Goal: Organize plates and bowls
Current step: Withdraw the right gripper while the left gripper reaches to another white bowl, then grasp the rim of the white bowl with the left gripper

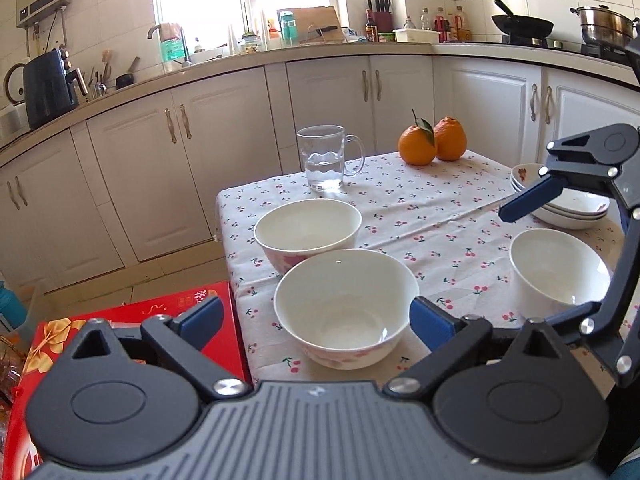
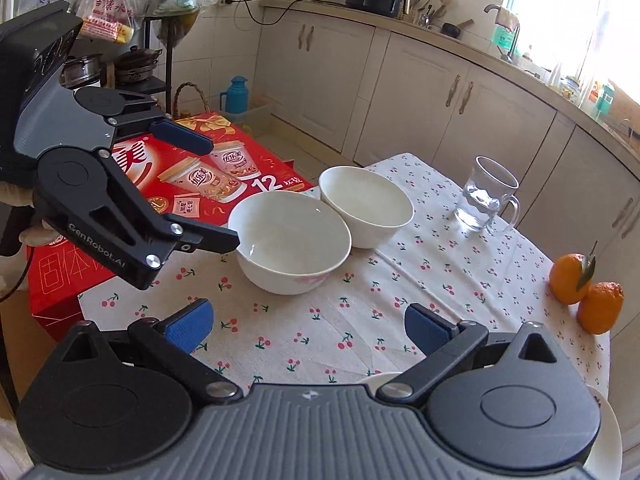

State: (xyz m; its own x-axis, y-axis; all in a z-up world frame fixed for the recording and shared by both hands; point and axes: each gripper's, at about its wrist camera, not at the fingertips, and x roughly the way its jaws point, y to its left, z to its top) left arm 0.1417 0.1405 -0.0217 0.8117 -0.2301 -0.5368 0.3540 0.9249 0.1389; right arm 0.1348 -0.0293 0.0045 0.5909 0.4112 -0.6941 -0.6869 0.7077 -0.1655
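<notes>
Three white bowls stand on the cherry-print tablecloth. The near bowl (image 1: 346, 307) (image 2: 289, 242) sits just ahead of my open left gripper (image 1: 316, 320), which also shows in the right wrist view (image 2: 208, 192) with one finger next to that bowl's rim. A second bowl (image 1: 307, 232) (image 2: 366, 205) touches it behind. A third bowl (image 1: 558, 268) stands at the right. A stack of shallow plates (image 1: 568, 208) lies behind it. My right gripper (image 2: 308, 330) is open and empty above the cloth, its fingers (image 1: 528, 199) over the plates.
A glass mug (image 1: 326, 162) with water and two oranges (image 1: 432, 142) stand at the table's far side. A red gift box (image 2: 192, 184) sits beside the table on the left. White kitchen cabinets (image 1: 224, 152) lie beyond.
</notes>
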